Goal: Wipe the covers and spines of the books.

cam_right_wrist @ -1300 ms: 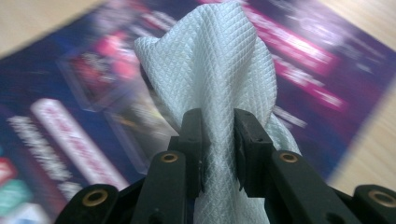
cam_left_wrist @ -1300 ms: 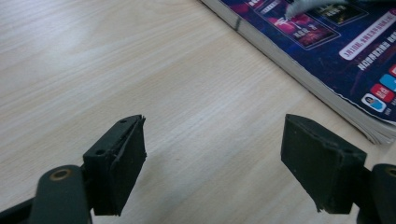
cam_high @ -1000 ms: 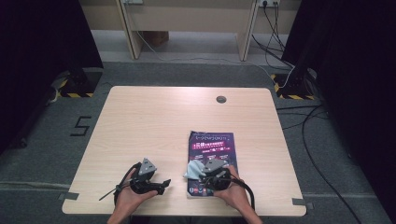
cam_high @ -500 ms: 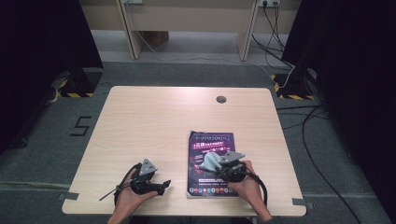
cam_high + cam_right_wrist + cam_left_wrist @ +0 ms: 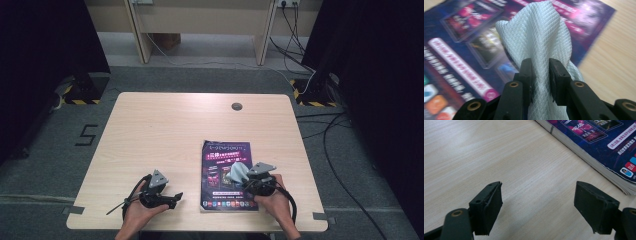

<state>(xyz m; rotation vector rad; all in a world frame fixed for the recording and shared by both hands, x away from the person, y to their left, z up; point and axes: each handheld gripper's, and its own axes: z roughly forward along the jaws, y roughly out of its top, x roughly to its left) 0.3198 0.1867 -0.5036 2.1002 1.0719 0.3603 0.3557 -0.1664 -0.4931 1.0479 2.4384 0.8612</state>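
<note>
Table [image 5: 165, 130]: big, wood, book near front edge.
Book [image 5: 227, 175]: flat, purple cover up.
Right gripper [image 5: 252, 182]: over book, jaws shut tight on cloth.
Left gripper [image 5: 172, 198]: rests on table beside book, jaws wide open, hold nothing.
Cloth [image 5: 541, 42]: white, bunched, on cover.
Looks like wiping book. Wipe is mid-way; how much cover left, can't tell.

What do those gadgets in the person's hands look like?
Each hand holds a black gripper: the left gripper and the right gripper. Each is topped by a grey three-cornered plate and trails a black cable. Seen close, the two jaws are blocky black pads on black arms with brass-coloured rivets. The forearms are bare, with no sleeves visible.
</note>
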